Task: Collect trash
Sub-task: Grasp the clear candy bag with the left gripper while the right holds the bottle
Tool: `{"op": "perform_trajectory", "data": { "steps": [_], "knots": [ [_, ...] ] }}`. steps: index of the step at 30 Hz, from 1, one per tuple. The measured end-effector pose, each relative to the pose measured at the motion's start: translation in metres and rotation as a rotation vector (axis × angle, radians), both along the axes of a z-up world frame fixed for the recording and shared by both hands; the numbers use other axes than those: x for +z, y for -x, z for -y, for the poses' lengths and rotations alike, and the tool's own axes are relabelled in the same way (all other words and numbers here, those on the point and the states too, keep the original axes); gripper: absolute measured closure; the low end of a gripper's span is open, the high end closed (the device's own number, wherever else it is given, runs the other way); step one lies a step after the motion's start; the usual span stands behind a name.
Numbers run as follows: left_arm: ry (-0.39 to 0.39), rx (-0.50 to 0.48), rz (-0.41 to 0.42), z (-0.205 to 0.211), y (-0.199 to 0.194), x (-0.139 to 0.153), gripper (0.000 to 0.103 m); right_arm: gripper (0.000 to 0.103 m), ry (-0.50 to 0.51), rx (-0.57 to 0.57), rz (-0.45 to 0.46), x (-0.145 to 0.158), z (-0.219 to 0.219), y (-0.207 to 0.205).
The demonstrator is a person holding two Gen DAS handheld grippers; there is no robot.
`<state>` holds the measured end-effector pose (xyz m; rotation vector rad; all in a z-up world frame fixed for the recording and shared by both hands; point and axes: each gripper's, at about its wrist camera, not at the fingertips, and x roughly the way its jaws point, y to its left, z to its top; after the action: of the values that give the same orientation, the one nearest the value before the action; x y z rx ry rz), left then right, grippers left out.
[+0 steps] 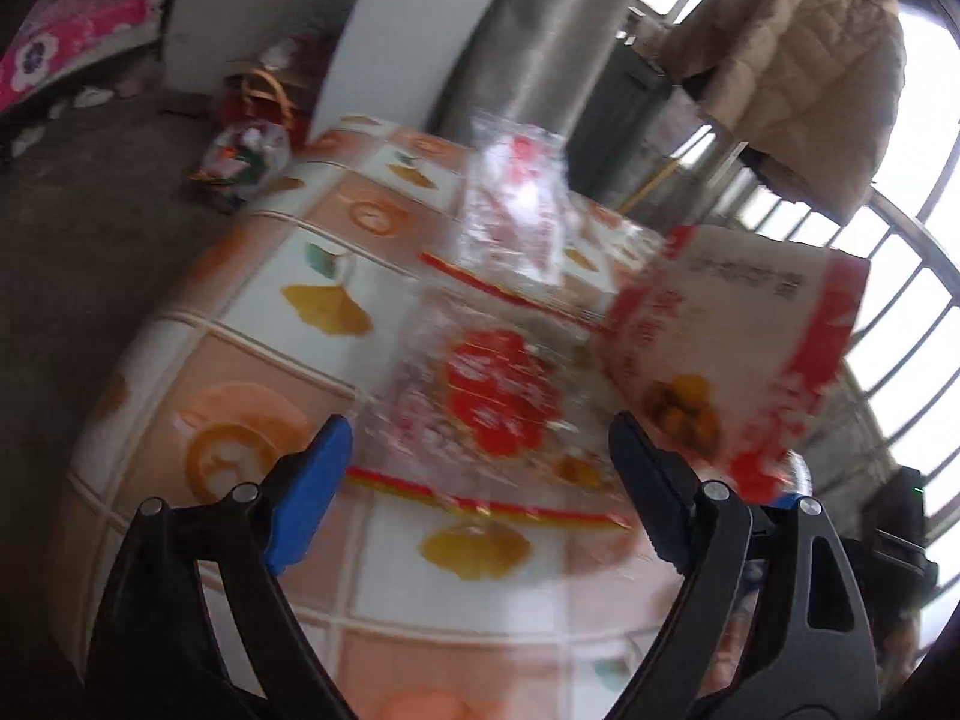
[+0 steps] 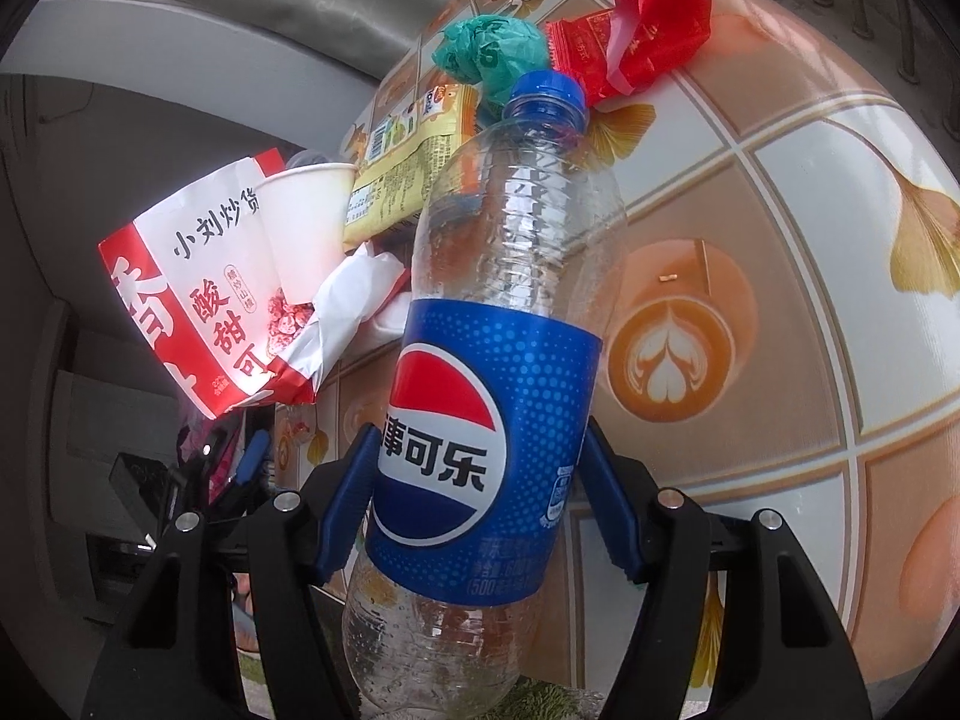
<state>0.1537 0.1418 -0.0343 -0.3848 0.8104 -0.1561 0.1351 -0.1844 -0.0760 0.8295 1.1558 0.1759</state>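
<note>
Gripping an empty clear plastic cola bottle with a blue cap and blue label (image 2: 486,396), the right gripper (image 2: 480,504) had its blue pads pressed on either side of the label at the centre of the right wrist view, the bottle leaning above the tile-patterned tablecloth (image 2: 780,312). More trash lay behind it: a red-and-white paper snack bag (image 2: 198,294) at the middle left, a white paper cup (image 2: 306,222) beside it, a yellow snack packet (image 2: 408,180), a crumpled green plastic wad (image 2: 486,54) and red foil wrappers (image 2: 648,24) at the top.

In the blurred left wrist view, the left gripper (image 1: 480,480) stood wide apart and empty, its jaws framing a clear crinkled plastic bag with a red print (image 1: 492,396) lying on the cloth at the frame's centre.

By my reading, the bottle was already collected, and the step in hand was reaching for the plastic bag. Next, the left jaws would need to lower onto the thin film and pinch a raised fold, since flat film slips easily.
</note>
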Motion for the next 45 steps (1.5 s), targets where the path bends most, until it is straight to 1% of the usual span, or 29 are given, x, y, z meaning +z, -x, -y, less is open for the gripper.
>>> {"op": "perform_trajectory", "data": {
  "steps": [1, 4, 6, 9, 10, 11, 14, 17, 18, 19, 21, 22, 24, 25, 28, 29, 31, 35, 39, 41, 43, 45],
  "knots": [
    [-0.023, 0.024, -0.030, -0.006, -0.008, -0.003, 0.021, 0.039, 0.011, 0.003, -0.005, 0.001, -0.001, -0.001],
    [-0.009, 0.040, -0.078, -0.015, -0.021, -0.011, 0.022, 0.039, 0.030, 0.004, -0.013, 0.003, -0.004, -0.003],
    [-0.031, 0.044, -0.079, -0.012, -0.024, -0.010, 0.023, 0.039, 0.043, 0.002, -0.008, 0.005, -0.007, -0.003],
    [-0.039, 0.031, -0.079, -0.009, -0.025, -0.008, 0.029, 0.039, 0.062, 0.005, -0.001, 0.008, -0.011, -0.003],
    [-0.055, 0.024, -0.076, -0.013, -0.024, -0.011, 0.034, 0.039, 0.066, 0.006, -0.001, 0.009, -0.011, -0.003],
    [-0.082, 0.021, -0.077, -0.008, -0.023, -0.011, 0.039, 0.039, 0.066, 0.005, 0.000, 0.009, -0.012, -0.003],
    [-0.178, 0.027, -0.067, -0.005, -0.025, -0.016, 0.048, 0.039, 0.064, 0.003, -0.009, 0.011, -0.013, -0.003],
    [-0.283, 0.032, -0.053, 0.009, -0.020, -0.018, 0.050, 0.039, 0.061, 0.011, -0.007, 0.012, -0.015, -0.004],
    [-0.312, 0.034, -0.051, 0.012, -0.018, -0.018, 0.053, 0.039, 0.061, 0.015, -0.004, 0.012, -0.015, -0.004],
    [-0.338, 0.033, -0.052, 0.016, -0.017, -0.019, 0.056, 0.039, 0.063, 0.020, 0.000, 0.012, -0.016, -0.003],
    [-0.367, 0.037, -0.054, 0.019, -0.014, -0.018, 0.067, 0.039, 0.062, 0.031, 0.010, 0.012, -0.016, -0.004],
    [-0.385, 0.045, -0.056, 0.021, -0.012, -0.017, 0.075, 0.039, 0.063, 0.037, 0.012, 0.013, -0.016, -0.003],
    [-0.410, 0.052, -0.058, 0.022, -0.011, -0.017, 0.083, 0.040, 0.065, 0.052, 0.013, 0.013, -0.015, -0.004],
    [-0.418, 0.054, -0.059, 0.023, -0.011, -0.017, 0.089, 0.040, 0.065, 0.059, 0.014, 0.013, -0.015, -0.004],
    [-0.446, 0.057, -0.063, 0.025, -0.008, -0.016, 0.099, 0.040, 0.063, 0.072, 0.017, 0.014, -0.014, -0.004],
    [-0.447, 0.056, -0.064, 0.025, -0.006, -0.015, 0.101, 0.040, 0.061, 0.075, 0.019, 0.013, -0.015, -0.004],
    [-0.414, 0.053, -0.078, 0.021, -0.001, -0.013, 0.103, 0.040, 0.057, 0.079, 0.024, 0.013, -0.014, -0.004],
    [-0.285, 0.037, -0.131, 0.008, 0.015, -0.008, 0.103, 0.040, 0.050, 0.081, 0.032, 0.012, -0.012, -0.001],
    [-0.148, 0.024, -0.200, -0.011, 0.048, -0.005, 0.103, 0.041, 0.047, 0.087, 0.030, 0.012, -0.009, 0.001],
    [-0.107, 0.016, -0.226, -0.019, 0.068, -0.006, 0.103, 0.041, 0.047, 0.090, 0.034, 0.012, -0.009, 0.002],
    [-0.044, -0.014, -0.248, -0.024, 0.087, -0.008, 0.103, 0.041, 0.049, 0.092, 0.035, 0.012, -0.010, 0.003],
    [0.009, -0.072, -0.249, -0.023, 0.101, -0.007, 0.102, 0.041, 0.045, 0.092, 0.030, 0.012, -0.011, 0.004]
  ]
}}
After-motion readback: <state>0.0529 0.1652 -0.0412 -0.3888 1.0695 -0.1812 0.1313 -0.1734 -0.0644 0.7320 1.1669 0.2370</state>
